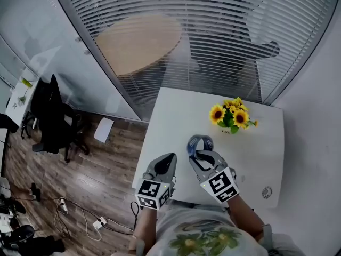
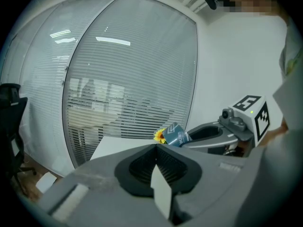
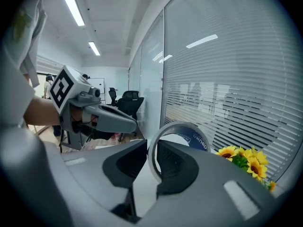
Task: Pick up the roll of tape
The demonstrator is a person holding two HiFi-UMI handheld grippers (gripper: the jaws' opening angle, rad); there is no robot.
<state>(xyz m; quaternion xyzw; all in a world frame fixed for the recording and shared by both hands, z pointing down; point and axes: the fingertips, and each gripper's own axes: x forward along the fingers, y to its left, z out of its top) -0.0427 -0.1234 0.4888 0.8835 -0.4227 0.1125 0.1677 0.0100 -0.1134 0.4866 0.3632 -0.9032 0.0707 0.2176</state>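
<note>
The roll of tape [image 1: 199, 142] is a grey ring with a blue printed face. It stands on edge between the jaws of my right gripper [image 1: 202, 154], which is shut on its rim over the front of the white table [image 1: 176, 116]. In the right gripper view the roll [image 3: 196, 137] rises out of the right gripper [image 3: 152, 162] with the pads pressed on either side. The left gripper view shows the roll [image 2: 177, 136] at the tip of the right gripper [image 2: 208, 134]. My left gripper [image 1: 169, 160] hovers just to the left, shut and holding nothing.
A pot of sunflowers [image 1: 232, 116] stands at the back right of the table. A small round object [image 1: 267, 192] lies near the front right corner. Glass walls with blinds [image 1: 213, 31] close the far side. A black office chair [image 1: 53, 116] stands on the wooden floor at the left.
</note>
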